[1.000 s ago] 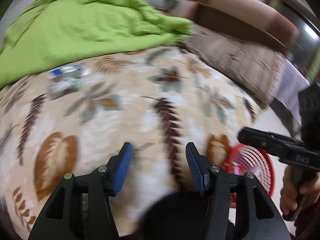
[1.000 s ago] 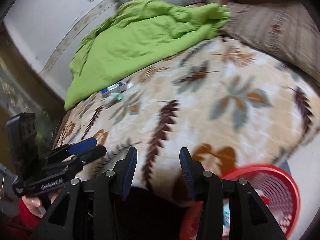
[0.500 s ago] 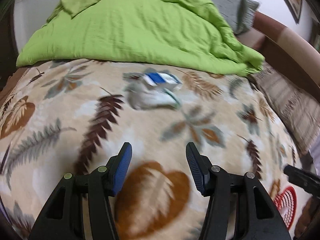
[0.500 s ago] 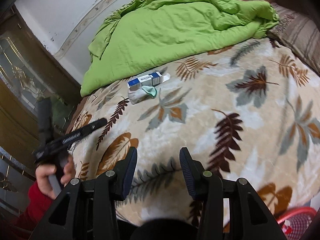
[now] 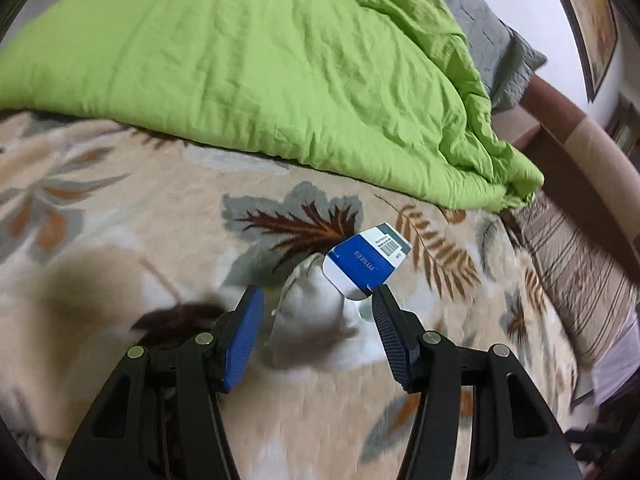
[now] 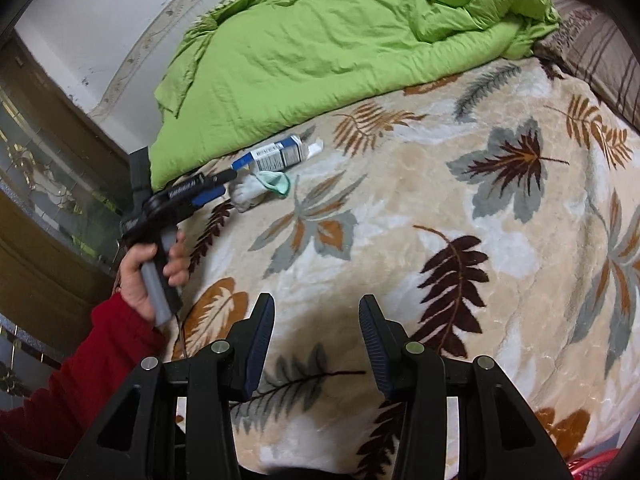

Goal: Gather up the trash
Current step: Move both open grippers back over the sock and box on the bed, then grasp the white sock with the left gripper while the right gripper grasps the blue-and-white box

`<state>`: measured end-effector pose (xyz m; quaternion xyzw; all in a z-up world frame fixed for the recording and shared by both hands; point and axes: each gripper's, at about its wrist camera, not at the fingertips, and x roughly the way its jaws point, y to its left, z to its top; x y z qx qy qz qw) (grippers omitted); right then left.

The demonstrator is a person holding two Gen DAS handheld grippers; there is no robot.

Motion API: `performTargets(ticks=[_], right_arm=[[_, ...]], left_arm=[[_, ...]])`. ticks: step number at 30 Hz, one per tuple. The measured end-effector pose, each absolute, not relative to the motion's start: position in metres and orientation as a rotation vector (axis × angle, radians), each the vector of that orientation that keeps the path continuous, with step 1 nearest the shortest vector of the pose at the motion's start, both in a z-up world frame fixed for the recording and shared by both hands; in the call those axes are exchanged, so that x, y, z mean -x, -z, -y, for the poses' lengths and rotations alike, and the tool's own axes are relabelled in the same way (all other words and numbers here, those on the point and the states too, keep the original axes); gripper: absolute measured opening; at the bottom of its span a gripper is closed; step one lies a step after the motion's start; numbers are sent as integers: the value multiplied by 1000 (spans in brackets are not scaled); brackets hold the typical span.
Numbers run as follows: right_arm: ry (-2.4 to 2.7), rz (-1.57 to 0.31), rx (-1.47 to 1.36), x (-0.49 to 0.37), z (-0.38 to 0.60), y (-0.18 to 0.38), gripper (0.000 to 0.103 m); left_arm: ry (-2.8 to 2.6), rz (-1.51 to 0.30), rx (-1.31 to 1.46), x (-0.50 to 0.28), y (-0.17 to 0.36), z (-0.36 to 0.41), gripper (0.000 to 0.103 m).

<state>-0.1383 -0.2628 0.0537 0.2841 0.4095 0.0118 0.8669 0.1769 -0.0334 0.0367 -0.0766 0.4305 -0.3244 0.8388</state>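
Observation:
A blue and white carton (image 5: 366,262) lies on the leaf-patterned blanket (image 5: 120,240), leaning on a crumpled white wad (image 5: 312,316). My left gripper (image 5: 317,292) is open, low over the blanket, with the wad between its fingers and a gap on each side. In the right wrist view the same carton (image 6: 276,156), the wad (image 6: 248,194) and a teal scrap (image 6: 276,184) sit near the green duvet's edge. There the left gripper (image 6: 228,184), held by a hand with a red sleeve (image 6: 100,344), reaches them. My right gripper (image 6: 316,320) is open above bare blanket, holding nothing.
A rumpled green duvet (image 5: 260,60) covers the far half of the bed, with a grey pillow (image 5: 492,40) behind it. A striped brown cover (image 6: 600,48) lies along the right side. A red basket's rim (image 6: 596,466) shows at the lower right corner. A dark wooden door (image 6: 48,208) stands to the left.
My left gripper has swept across the bed to the carton and wad, which now lie right at its fingers. The right gripper's view shifted left, and the red basket slid almost out of view.

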Motion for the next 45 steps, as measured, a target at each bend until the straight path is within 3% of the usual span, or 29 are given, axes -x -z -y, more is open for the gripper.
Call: performTargets(ticks=[11, 13, 15, 17, 21, 24, 29, 45], right_arm=[[-24, -872, -633, 135, 271, -40, 48], [-28, -871, -625, 134, 268, -41, 48], [-34, -865, -613, 133, 267, -45, 48], [-37, -856, -597, 128, 267, -51, 48], [-67, -837, -586, 102, 263, -65, 48], [-65, -819, -579, 71, 256, -77, 57], [-67, -847, -581, -1, 239, -77, 60], [270, -1058, -598, -191, 230, -1, 60]], left_arm=[[678, -967, 26, -165, -14, 70, 55], [628, -995, 47, -170, -10, 70, 49], [605, -993, 25, -166, -12, 71, 35], [596, -996, 14, -154, -15, 68, 31], [560, -967, 28, -113, -34, 45, 31], [440, -920, 50, -75, -51, 21, 31], [227, -842, 82, -22, -53, 0, 31], [143, -831, 102, -39, -39, -18, 31]])
